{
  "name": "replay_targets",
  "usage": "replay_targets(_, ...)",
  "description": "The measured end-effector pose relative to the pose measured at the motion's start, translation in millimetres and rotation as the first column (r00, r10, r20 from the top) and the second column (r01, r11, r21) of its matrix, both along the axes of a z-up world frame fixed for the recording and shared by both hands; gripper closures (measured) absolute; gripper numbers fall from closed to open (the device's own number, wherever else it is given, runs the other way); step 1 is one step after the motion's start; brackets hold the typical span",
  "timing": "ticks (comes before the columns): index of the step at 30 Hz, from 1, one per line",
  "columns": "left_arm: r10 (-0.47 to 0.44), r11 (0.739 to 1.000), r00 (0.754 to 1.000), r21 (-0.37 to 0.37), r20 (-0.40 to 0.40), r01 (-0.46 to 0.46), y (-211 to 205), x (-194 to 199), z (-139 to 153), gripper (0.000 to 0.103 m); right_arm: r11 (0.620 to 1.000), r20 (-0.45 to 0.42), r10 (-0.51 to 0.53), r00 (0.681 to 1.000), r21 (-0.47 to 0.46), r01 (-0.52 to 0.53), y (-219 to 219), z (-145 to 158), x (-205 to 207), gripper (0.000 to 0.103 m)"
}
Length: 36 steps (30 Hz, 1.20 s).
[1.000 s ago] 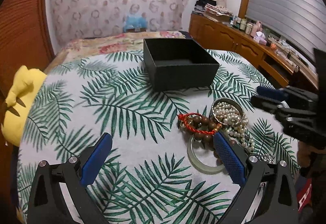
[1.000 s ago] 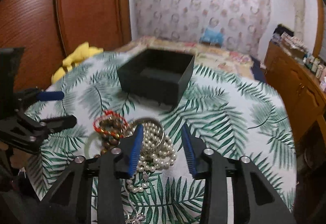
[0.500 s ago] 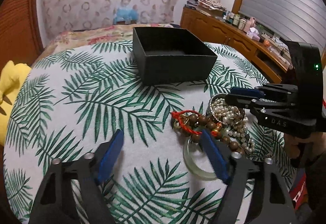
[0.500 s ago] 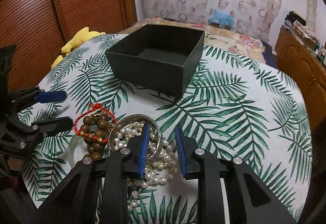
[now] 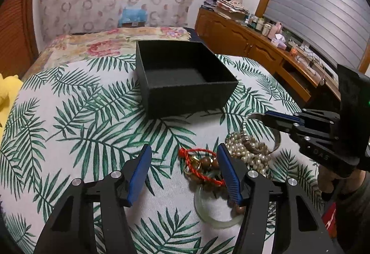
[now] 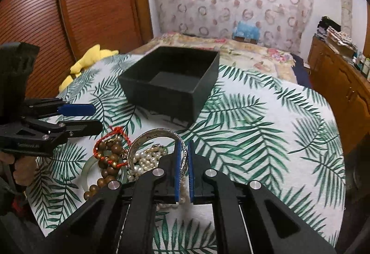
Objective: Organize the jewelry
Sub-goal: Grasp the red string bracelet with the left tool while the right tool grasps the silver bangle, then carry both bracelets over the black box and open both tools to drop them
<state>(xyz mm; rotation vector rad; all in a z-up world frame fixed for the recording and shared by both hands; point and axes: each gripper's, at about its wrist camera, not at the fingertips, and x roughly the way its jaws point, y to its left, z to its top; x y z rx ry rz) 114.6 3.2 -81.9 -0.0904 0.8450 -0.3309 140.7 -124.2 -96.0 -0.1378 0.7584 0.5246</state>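
A silver bangle (image 6: pixel 148 138) is pinched by its rim in my right gripper (image 6: pixel 183 150) and stands tilted over the pearl necklace (image 6: pixel 148 159). In the left wrist view the bangle (image 5: pixel 246 138) is raised above the pearls (image 5: pixel 245 152), with the right gripper (image 5: pixel 259 116) shut on it. My left gripper (image 5: pixel 183 154) is open around a red cord with wooden beads (image 5: pixel 201 168) and a pale green jade bangle (image 5: pixel 208 212). The open black box (image 5: pixel 182 73) stands further back, empty; it also shows in the right wrist view (image 6: pixel 171 83).
The round table has a palm-leaf cloth (image 5: pixel 69 115). A yellow plush toy (image 6: pixel 85 62) lies at its left edge. A bed (image 5: pixel 104 41) is behind, and a wooden sideboard (image 5: pixel 266 50) with bottles stands at the right.
My right gripper has closed on the silver bangle and tipped it up off the pearls. My left gripper has moved forward and narrowed around the red cord and beads.
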Motion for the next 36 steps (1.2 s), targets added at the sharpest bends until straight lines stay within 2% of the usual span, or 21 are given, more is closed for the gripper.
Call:
replay_targets(5,0.006,1.0,1.0,-0.007,-0.002,-0.006,4,3,2,0.049,1.0,0.019,-0.004,1.0,-0.005,0.004,-4,6,-4,0.097)
replay_targets(8,-0.011,1.0,1.0,0.007,-0.023,0.011,-1,7,-3,0.054,1.0,0.017,0.001,1.0,-0.001,-0.001,-3,5,-6,0.097)
replay_targets(12,-0.041,0.999,0.997,0.009,-0.058,0.042,-11,12,-14,0.065,1.0,0.01,0.006,1.0,0.004,-0.006,0,3,-7,0.097)
replay_targets(15,-0.056,0.998,0.996,0.006,-0.067,0.057,-15,13,-18,0.076,1.0,0.008,0.012,1.0,0.002,-0.012,1,1,-8,0.097)
replay_targets(19,-0.067,0.998,0.996,0.012,-0.062,0.068,-17,11,-18,0.101,1.0,0.008,0.012,1.0,0.0,-0.012,2,1,-9,0.097)
replay_targets(27,-0.042,0.999,0.999,0.023,0.029,0.042,-13,5,11,0.101,1.0,0.024,0.011,1.0,-0.006,-0.011,3,6,-6,0.097)
replay_targets(36,-0.016,0.999,0.995,0.036,0.101,0.012,-8,12,39,0.101,1.0,0.068,0.003,0.998,-0.014,-0.003,11,28,14,0.097)
